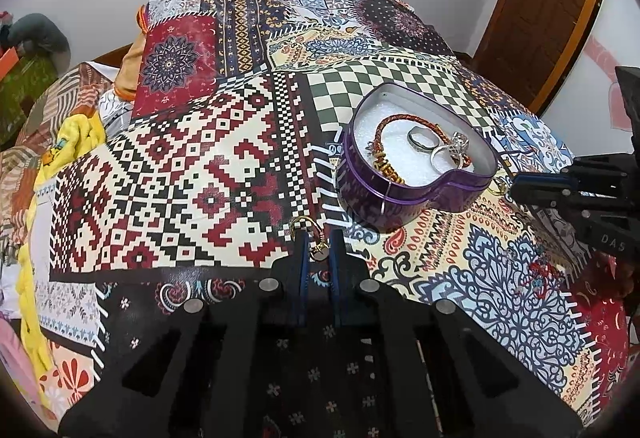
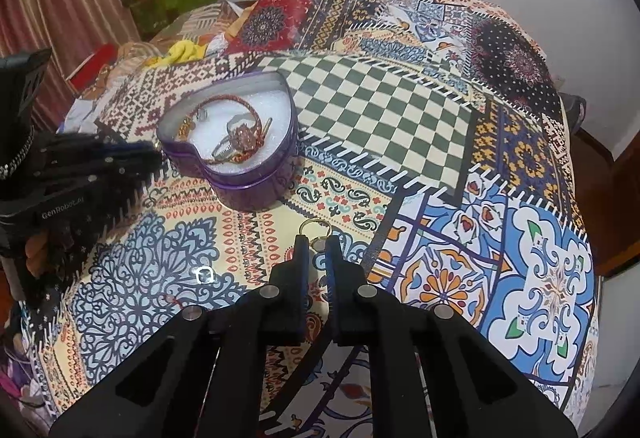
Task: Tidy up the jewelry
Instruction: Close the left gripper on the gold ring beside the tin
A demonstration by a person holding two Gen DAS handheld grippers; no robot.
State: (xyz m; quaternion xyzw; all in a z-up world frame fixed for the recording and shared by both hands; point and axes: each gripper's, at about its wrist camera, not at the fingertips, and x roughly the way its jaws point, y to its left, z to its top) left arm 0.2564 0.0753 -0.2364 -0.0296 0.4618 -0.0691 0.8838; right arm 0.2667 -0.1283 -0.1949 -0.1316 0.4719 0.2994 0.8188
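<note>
On the patchwork bedspread [image 1: 192, 166] sits my heart-shaped purple tin [image 1: 404, 194], lid off, already holding a braided red-and-gold bracelet [image 1: 390, 126], a plain band [image 1: 418, 138] and a stone-set silver ring [image 1: 452, 150] on white foam; I judge the sorting partly done, with two loose pieces still to go in. My left gripper [image 1: 318, 238] has its fingers drawn nearly together around a gold hoop earring [image 1: 304, 224] with a small dangling charm; whether it is truly pinched I cannot tell. My right gripper [image 2: 316, 244] likewise stands narrow about a second gold hoop earring [image 2: 318, 228], which lies flat on the cloth just beside the tin, its ring ahead of the fingertips and its long axis running along the fingers, away from me. Next, I think, each piece must be carried over the tin's rim and let go above the foam; the hoops are thin and could slip.
</note>
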